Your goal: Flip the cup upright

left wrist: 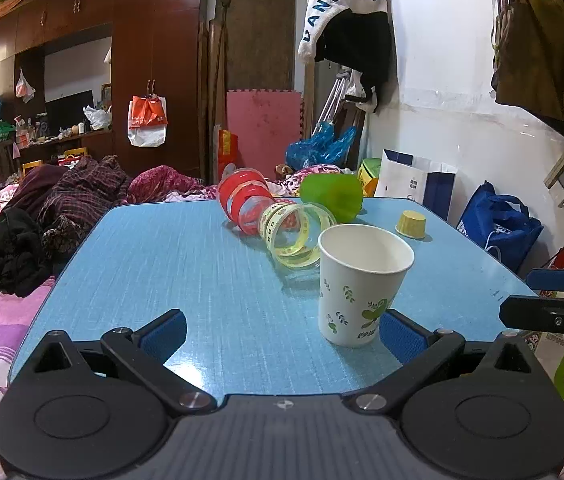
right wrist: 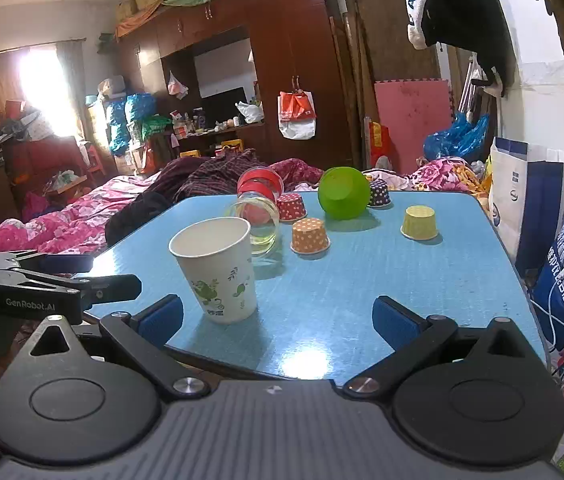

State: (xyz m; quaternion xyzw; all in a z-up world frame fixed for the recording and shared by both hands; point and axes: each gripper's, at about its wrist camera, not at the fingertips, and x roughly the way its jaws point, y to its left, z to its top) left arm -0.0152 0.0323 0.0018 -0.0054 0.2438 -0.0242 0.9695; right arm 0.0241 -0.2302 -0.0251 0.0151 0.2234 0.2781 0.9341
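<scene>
Each claw is built alike. The left claw [left wrist: 282, 332] has a ribbed dark grey centre plate with a small white mark at twelve o'clock on its edge, flanked by two matte black round housings, each with a raised disc. Black angular link arms run from silver pivot screws to fingers [left wrist: 162, 334] faced with textured blue pads; smaller silver screws sit at the arm joints, beside triangular cut-outs. The right claw [right wrist: 278, 318] shows the same parts. At nine o'clock in the right wrist view, the left claw's black side carries white "GenRobot.AI" lettering.
</scene>
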